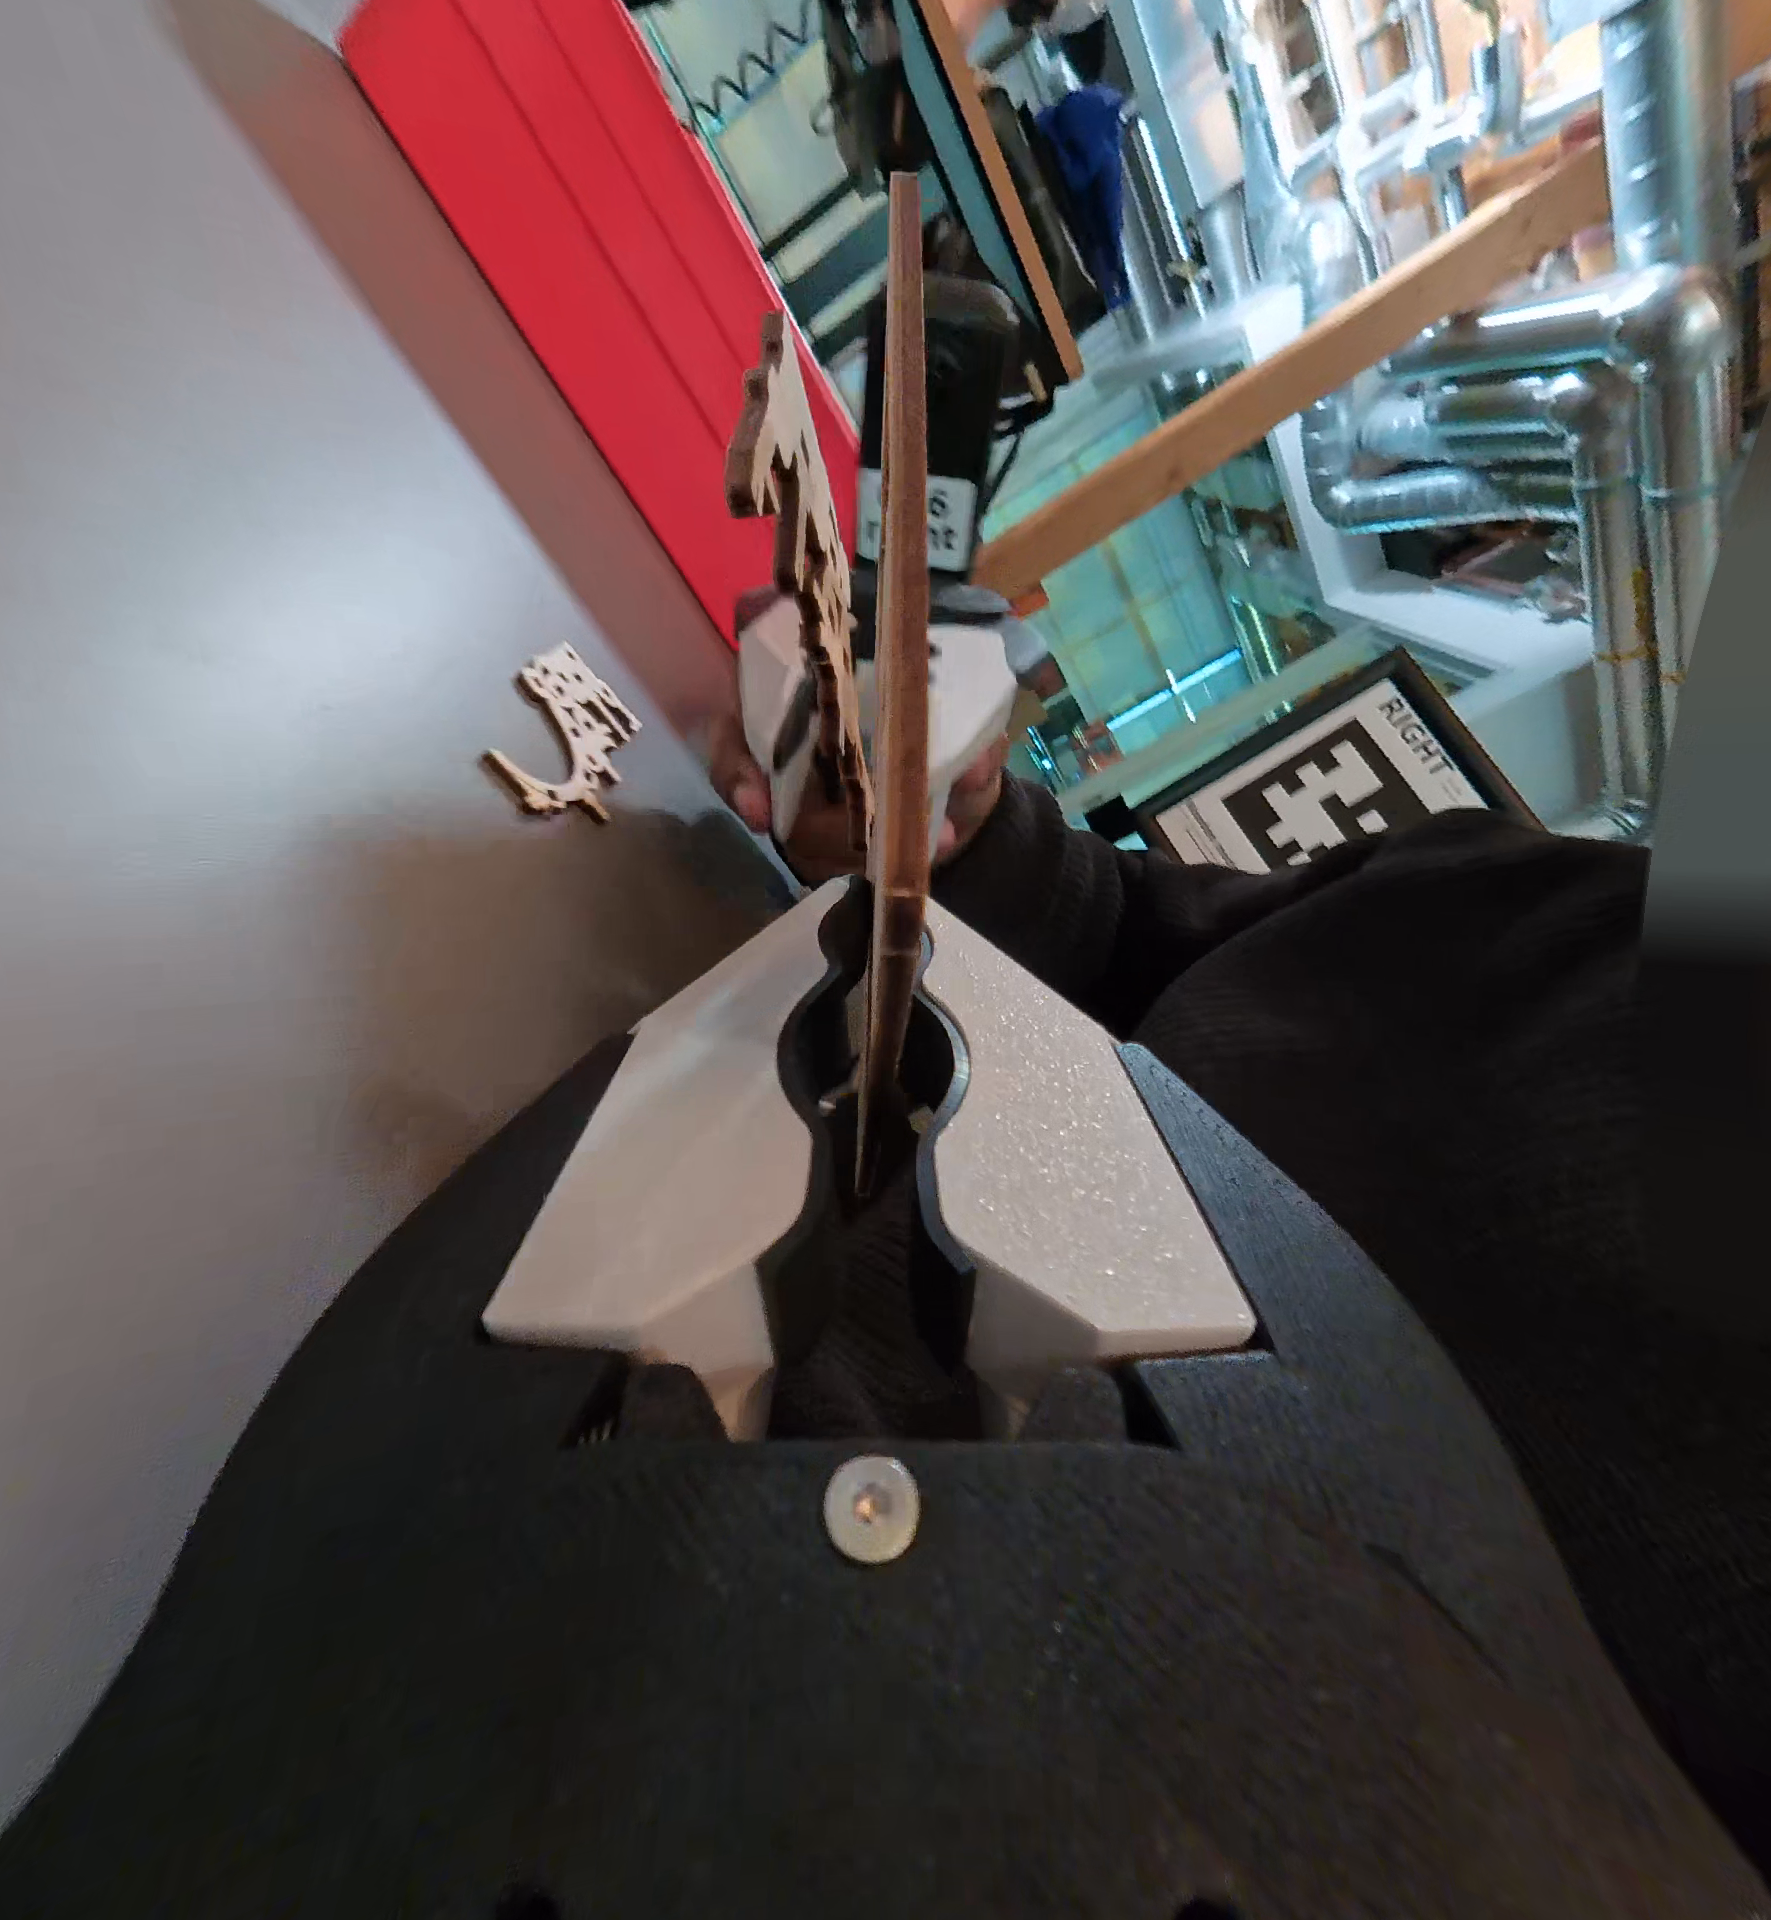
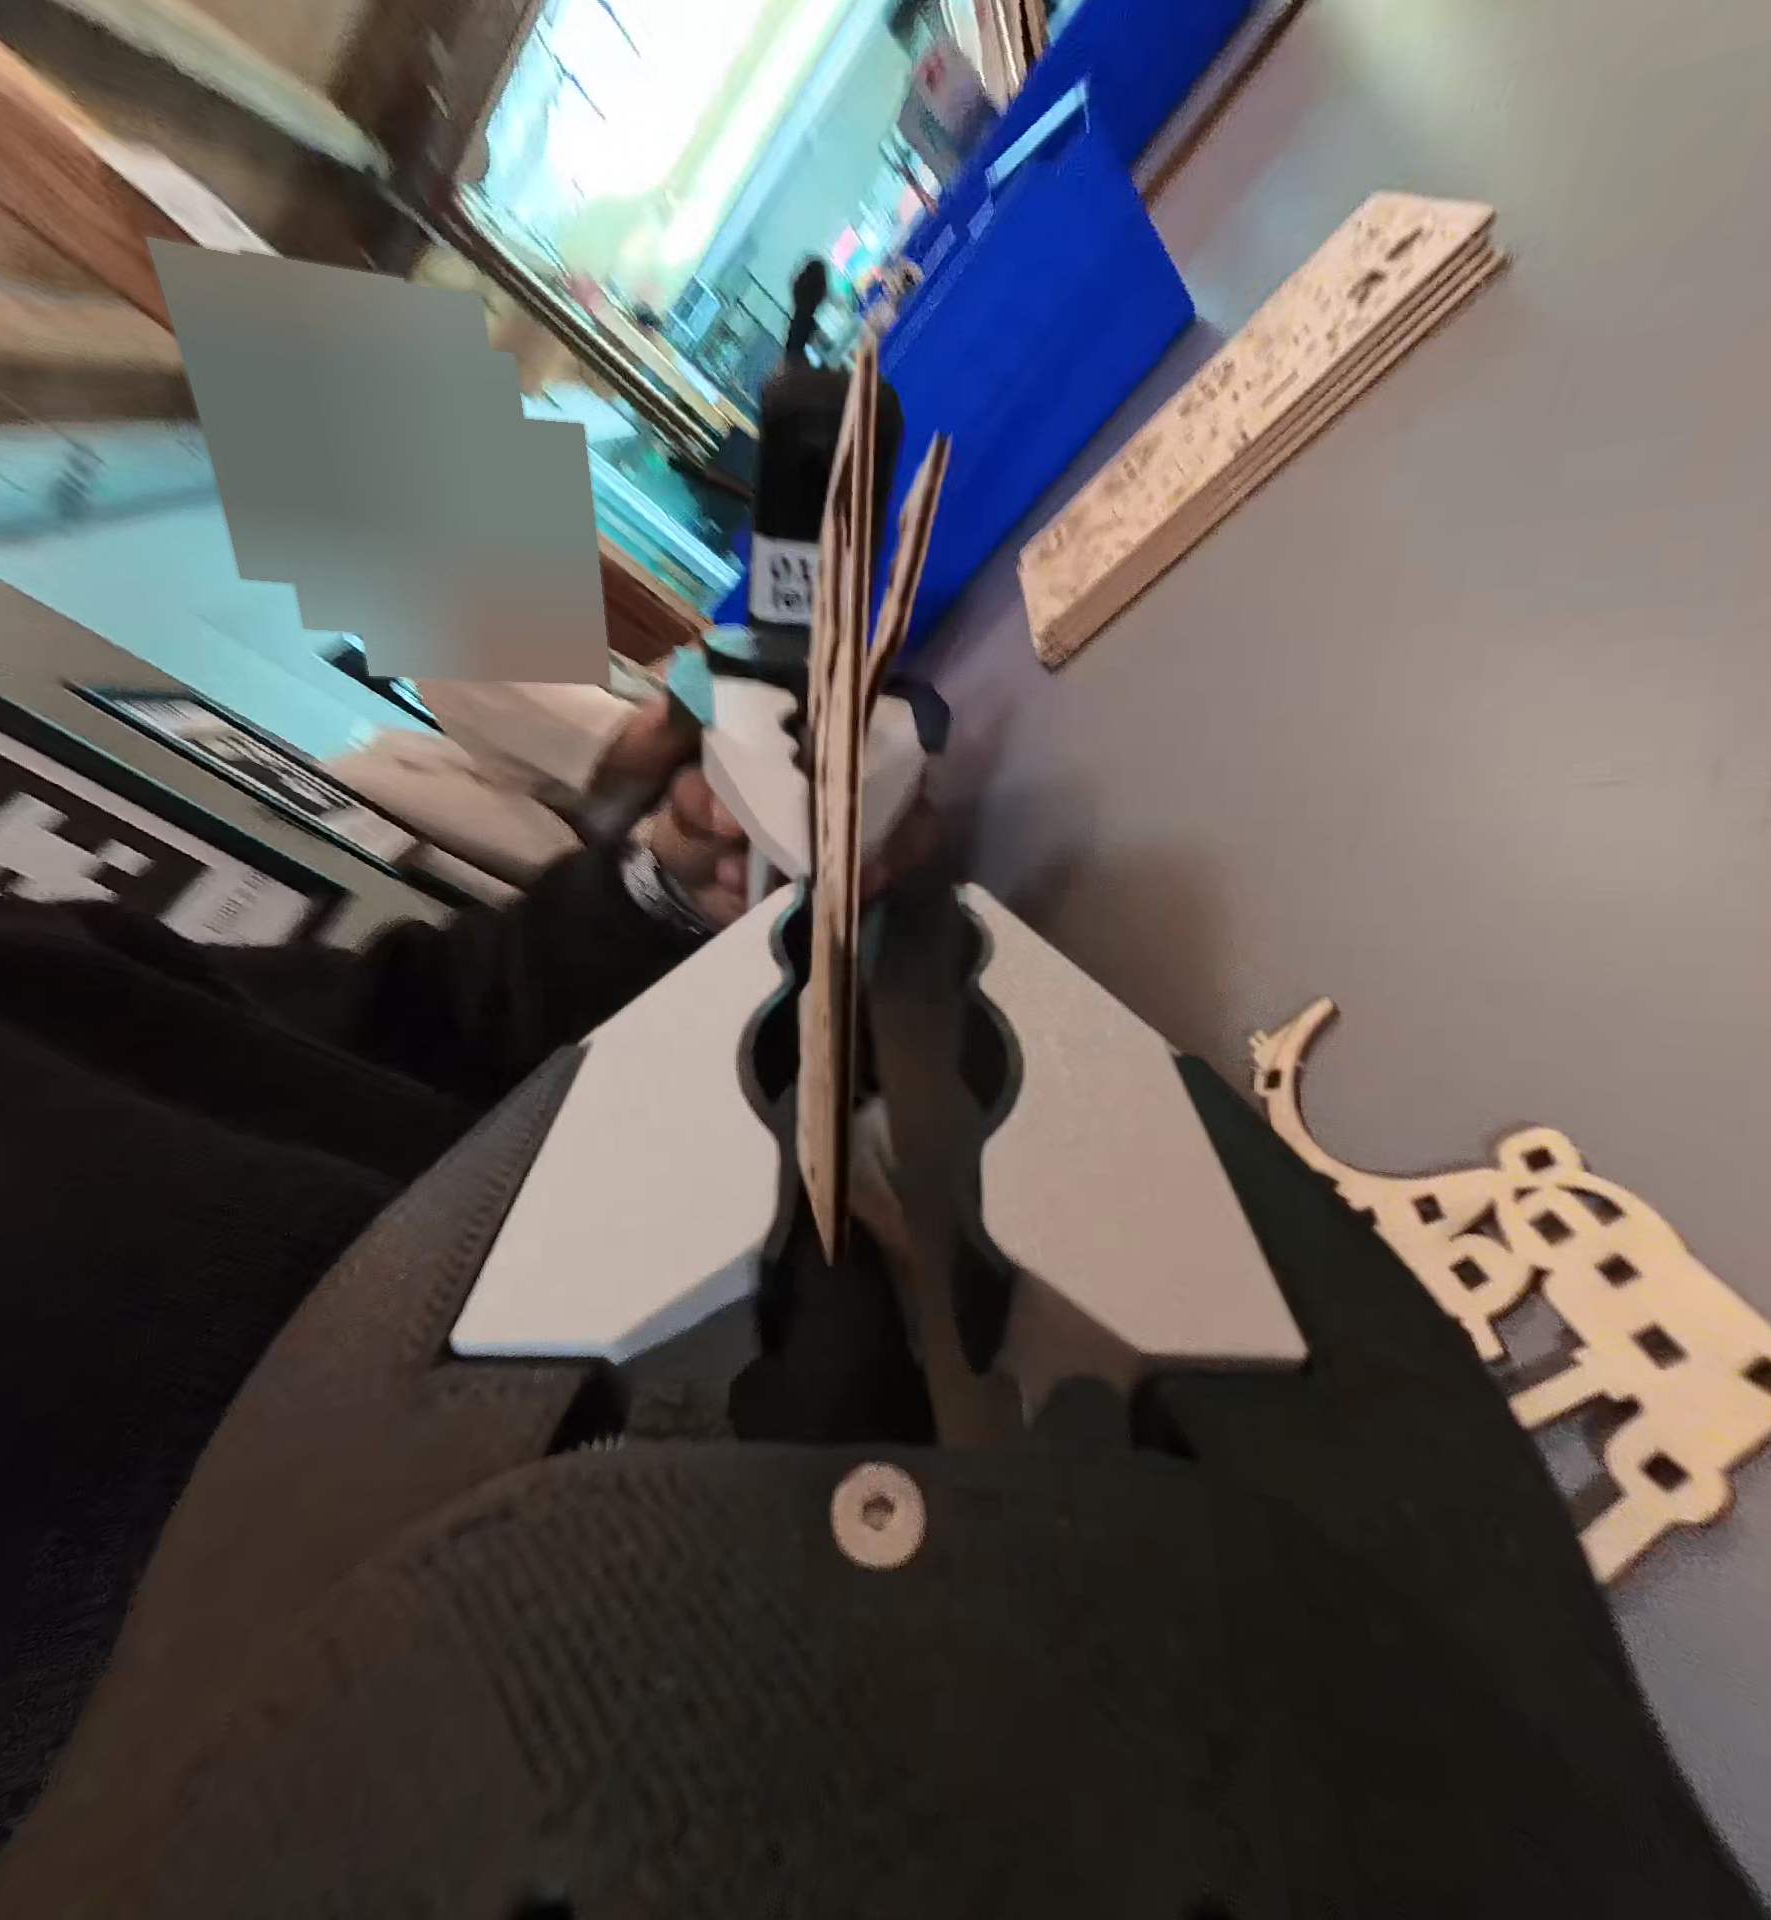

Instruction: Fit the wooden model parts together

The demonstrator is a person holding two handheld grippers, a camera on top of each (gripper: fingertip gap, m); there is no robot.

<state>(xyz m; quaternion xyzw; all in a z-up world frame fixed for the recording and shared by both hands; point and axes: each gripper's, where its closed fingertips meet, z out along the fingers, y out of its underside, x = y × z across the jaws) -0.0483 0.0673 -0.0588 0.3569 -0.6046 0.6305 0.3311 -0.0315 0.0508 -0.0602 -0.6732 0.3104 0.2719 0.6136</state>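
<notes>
Gripping wooden pieces edge-on, left claw [image 1: 886,914] and right claw [image 2: 865,925]; printed labels beyond.

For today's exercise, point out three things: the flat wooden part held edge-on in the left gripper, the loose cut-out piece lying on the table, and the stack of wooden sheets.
Flat wooden part [image 1: 902,582]: left wrist view, on its thin brown edge.
Loose cut-out piece [image 2: 1546,1299]: right wrist view, on its perforated body.
Stack of wooden sheets [image 2: 1265,416]: right wrist view, on the top sheet.

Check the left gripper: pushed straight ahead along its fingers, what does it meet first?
Probably the right gripper. It sits directly ahead of the left gripper, just past the wooden panel clamped edge-on, and it holds a cut-out piece. The depth between them is unclear.
</notes>
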